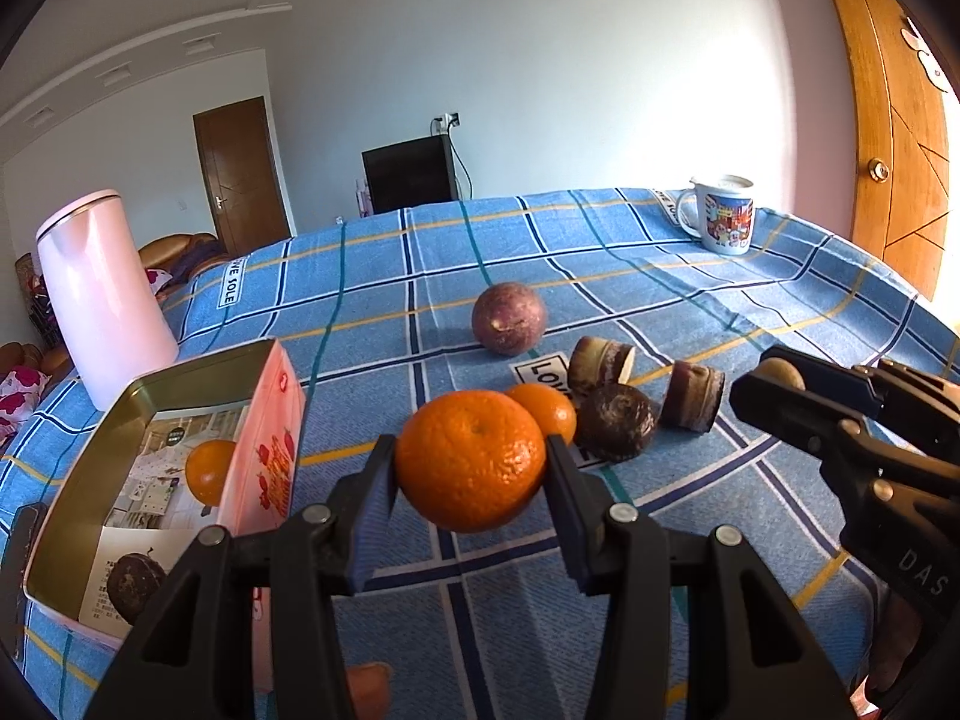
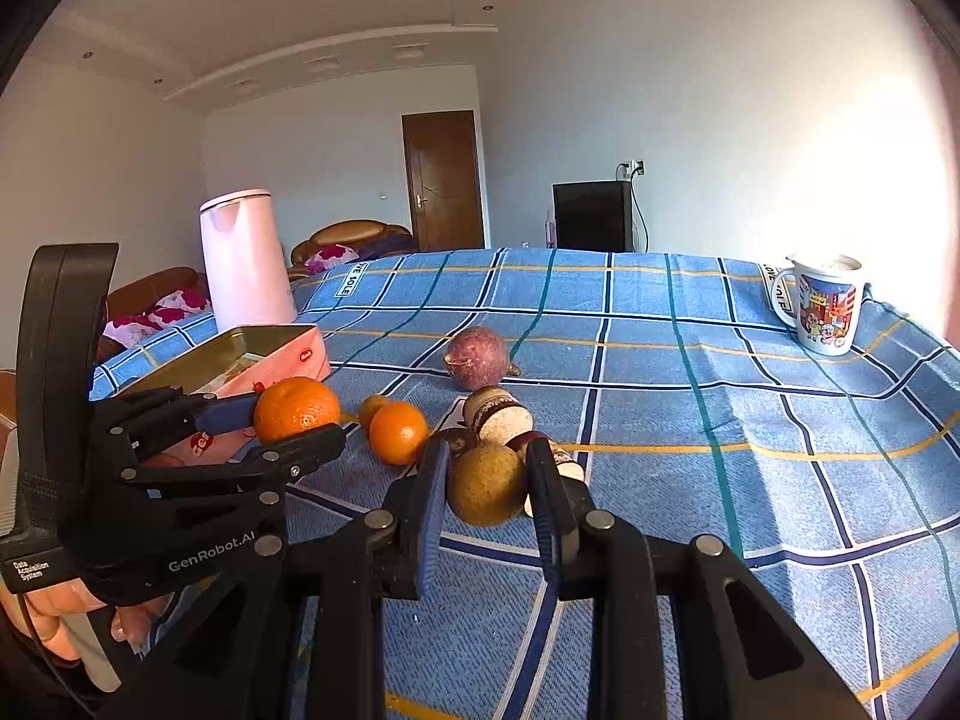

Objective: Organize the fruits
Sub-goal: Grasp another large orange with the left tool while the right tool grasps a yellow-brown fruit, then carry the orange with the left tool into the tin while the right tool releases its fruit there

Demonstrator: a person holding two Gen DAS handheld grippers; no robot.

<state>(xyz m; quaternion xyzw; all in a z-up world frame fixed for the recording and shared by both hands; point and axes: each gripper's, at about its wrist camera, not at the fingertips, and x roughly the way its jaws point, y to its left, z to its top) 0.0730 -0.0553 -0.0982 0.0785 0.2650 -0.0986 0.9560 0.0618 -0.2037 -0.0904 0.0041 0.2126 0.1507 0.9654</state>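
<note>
My left gripper (image 1: 471, 462) is shut on an orange mandarin (image 1: 471, 459), held above the cloth just right of the open pink tin (image 1: 270, 396); it also shows in the right wrist view (image 2: 297, 408). The tin holds another mandarin (image 1: 210, 471) and a dark fruit (image 1: 135, 585). My right gripper (image 2: 489, 480) is shut on a yellow-brown round fruit (image 2: 486, 483); the left wrist view shows it at the right (image 1: 780, 373). On the cloth lie a second mandarin (image 1: 549, 408), a purple passion fruit (image 1: 509, 318), a dark round fruit (image 1: 618, 420) and two cut cane pieces (image 1: 600, 360) (image 1: 693, 396).
A pink kettle (image 1: 102, 300) stands behind the tin at the table's left edge. A printed mug (image 1: 723, 213) stands at the far right corner. A blue checked cloth (image 1: 600, 252) covers the table. A small orange fruit (image 2: 372, 408) lies beyond the mandarin in the right wrist view.
</note>
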